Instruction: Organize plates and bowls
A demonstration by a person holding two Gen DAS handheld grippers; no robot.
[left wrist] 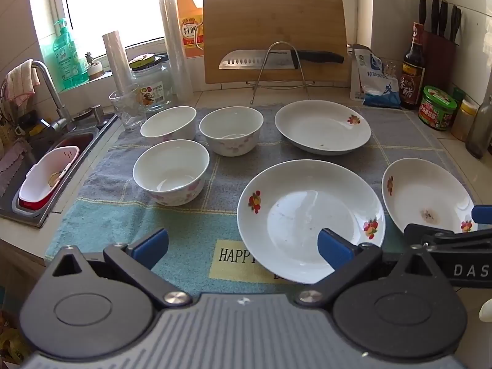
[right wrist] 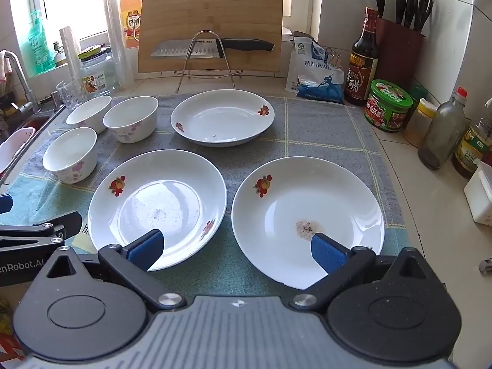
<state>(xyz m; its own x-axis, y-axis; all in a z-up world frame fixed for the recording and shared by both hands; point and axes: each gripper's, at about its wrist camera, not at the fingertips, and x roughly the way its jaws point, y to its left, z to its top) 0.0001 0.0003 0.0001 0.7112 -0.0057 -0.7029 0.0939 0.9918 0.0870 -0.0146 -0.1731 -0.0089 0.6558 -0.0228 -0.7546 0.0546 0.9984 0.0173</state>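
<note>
Although both grippers cover the near rims of the front plates, most of the desk [right wrist: 430, 215] shows. A checked cloth [right wrist: 323, 129] lies on it, soft and woven. A wooden cutting board [right wrist: 212, 15] stands behind. Three round white plates [right wrist: 160, 206] lie on the cloth, apart; three flowered bowls [right wrist: 130, 120] stand close together at left. The left gripper [left wrist: 243, 246] and the right gripper [right wrist: 236, 250] hover with jaws spread, holding nothing.

You see glossy white glazed plates [right wrist: 307, 215] and bowls [left wrist: 171, 172] on a matt woven cloth mat [right wrist: 323, 129]. Behind them stand a smooth wooden cutting board [left wrist: 273, 30] and a shiny steel knife [left wrist: 255, 60].
</note>
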